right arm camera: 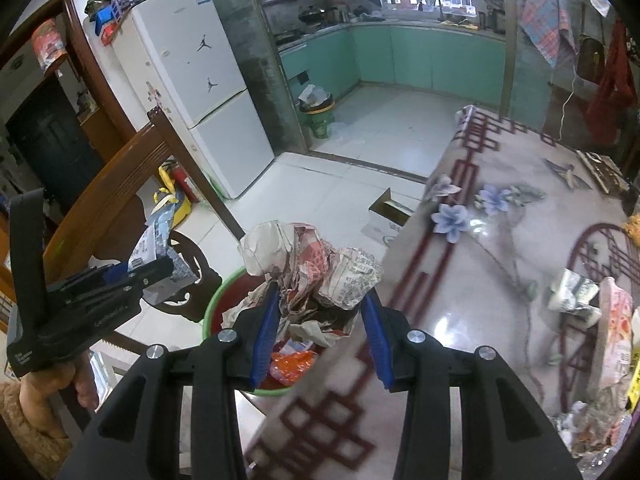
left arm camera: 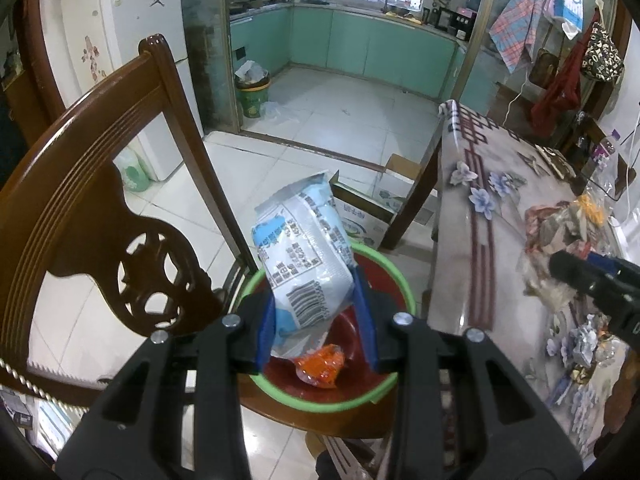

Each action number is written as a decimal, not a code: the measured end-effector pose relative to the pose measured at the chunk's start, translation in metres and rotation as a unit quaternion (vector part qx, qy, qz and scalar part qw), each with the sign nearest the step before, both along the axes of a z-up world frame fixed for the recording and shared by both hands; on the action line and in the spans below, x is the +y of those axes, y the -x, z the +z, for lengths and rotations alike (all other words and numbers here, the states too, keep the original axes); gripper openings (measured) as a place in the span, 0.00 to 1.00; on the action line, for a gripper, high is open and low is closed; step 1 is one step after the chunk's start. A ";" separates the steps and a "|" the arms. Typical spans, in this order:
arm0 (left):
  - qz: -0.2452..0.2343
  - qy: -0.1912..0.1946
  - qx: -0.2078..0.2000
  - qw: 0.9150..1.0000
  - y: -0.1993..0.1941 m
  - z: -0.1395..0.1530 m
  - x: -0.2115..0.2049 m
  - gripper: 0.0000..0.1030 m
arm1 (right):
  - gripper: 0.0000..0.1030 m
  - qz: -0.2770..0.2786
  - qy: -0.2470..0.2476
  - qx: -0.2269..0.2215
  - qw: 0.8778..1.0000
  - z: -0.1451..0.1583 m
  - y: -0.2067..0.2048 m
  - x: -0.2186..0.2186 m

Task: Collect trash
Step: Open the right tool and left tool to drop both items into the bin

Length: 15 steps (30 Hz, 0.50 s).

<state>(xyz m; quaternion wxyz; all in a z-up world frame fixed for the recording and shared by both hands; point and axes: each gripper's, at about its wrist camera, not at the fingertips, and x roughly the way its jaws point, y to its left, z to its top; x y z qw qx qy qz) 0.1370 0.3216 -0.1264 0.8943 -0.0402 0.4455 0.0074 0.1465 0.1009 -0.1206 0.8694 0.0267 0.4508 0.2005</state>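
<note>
Left tool [left arm camera: 316, 320] clamping blue-white packet [left arm camera: 304, 248] over basin [left arm camera: 400, 280], right tool [right arm camera: 322, 332] gripping crumpled paper [right arm camera: 316, 268] — left-wrist view blurs it

Two tongs: the left tongs [left arm camera: 316, 320] and the right tongs [right arm camera: 322, 332]. One green-rimmed basin [left arm camera: 404, 280], one blue-white wrapper [left arm camera: 304, 252], one crumpled paper wad [right arm camera: 316, 268], one orange packet [left arm camera: 320, 366], one wooden chair [left arm camera: 100, 128].

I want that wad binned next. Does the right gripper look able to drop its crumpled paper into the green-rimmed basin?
Probably yes: the right gripper holds the crumpled paper about over the basin, nothing between.
</note>
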 end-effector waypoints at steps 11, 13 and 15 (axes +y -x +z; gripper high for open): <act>-0.017 0.004 -0.016 1.000 -0.021 -0.001 0.009 0.33 | 0.39 0.014 0.007 0.012 1.000 -0.018 -0.010 0.040; -0.021 0.005 -0.018 1.000 -0.023 -0.001 0.008 0.33 | 0.39 0.017 0.012 0.014 1.000 -0.022 -0.011 0.045; -0.023 0.006 -0.023 0.999 -0.026 0.000 0.008 0.33 | 0.39 0.018 0.018 0.016 1.000 -0.025 -0.013 0.049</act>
